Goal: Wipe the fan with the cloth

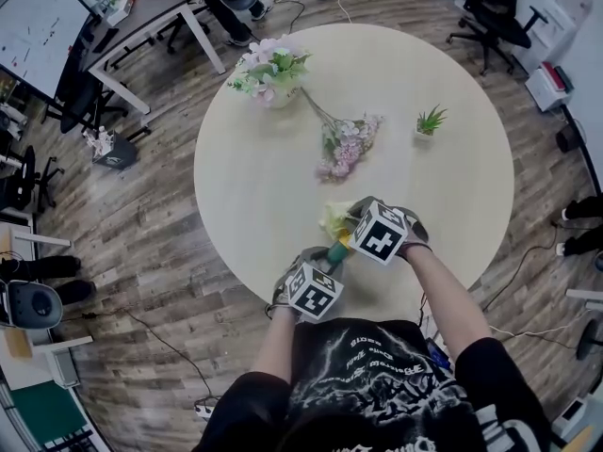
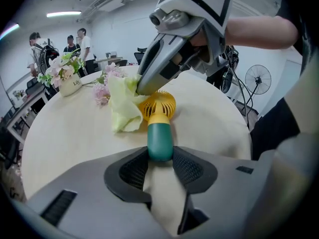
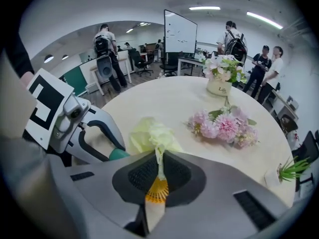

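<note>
Down at the near edge of the bench (image 1: 254,205), the left gripper (image 2: 160,159) clamps the green handle of the fan (image 2: 160,133). The right gripper (image 3: 159,176) pinches the cloth (image 3: 152,133) right at the yellow grille. Wiping looks under way, far from finished. Gripper and cloth hide the far side of the grille, so I can't judge how much is clean.

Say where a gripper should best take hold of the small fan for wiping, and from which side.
Grip the green handle, coming from its free end, opposite the yellow head. The handle is a narrow, round stem that fits between jaws, and this leaves the head exposed to the cloth.
</note>
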A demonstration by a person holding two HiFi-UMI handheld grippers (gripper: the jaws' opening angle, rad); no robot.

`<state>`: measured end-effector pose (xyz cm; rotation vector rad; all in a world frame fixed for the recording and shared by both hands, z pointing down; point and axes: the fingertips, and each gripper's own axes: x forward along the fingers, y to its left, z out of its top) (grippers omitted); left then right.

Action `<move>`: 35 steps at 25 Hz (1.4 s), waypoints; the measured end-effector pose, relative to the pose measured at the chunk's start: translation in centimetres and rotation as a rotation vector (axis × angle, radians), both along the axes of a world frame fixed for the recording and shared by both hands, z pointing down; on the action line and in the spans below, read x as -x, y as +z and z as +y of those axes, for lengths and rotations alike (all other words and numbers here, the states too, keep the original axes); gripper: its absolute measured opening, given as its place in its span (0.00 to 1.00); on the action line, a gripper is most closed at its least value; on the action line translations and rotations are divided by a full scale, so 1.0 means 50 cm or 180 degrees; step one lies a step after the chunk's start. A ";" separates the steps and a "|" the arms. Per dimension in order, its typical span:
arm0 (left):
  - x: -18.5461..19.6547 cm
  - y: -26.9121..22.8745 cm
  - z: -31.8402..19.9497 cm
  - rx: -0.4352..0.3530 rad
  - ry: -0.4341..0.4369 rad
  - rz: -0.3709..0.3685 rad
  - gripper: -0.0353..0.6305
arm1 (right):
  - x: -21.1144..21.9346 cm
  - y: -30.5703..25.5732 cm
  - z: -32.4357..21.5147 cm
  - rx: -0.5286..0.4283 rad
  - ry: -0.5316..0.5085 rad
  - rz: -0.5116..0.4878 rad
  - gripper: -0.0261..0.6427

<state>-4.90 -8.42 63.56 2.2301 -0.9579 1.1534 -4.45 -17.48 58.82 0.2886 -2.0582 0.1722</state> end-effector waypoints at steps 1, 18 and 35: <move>0.000 -0.001 -0.001 0.0000 -0.0005 0.0005 0.32 | 0.005 0.000 0.012 0.0041 -0.0087 0.0015 0.08; 0.005 -0.006 0.001 -0.0024 -0.0181 0.0275 0.32 | 0.067 0.020 0.145 0.0387 -0.0635 0.0112 0.08; 0.004 -0.005 0.006 -0.0090 -0.0053 0.0216 0.32 | 0.060 0.028 0.206 0.2386 0.0127 -0.0387 0.08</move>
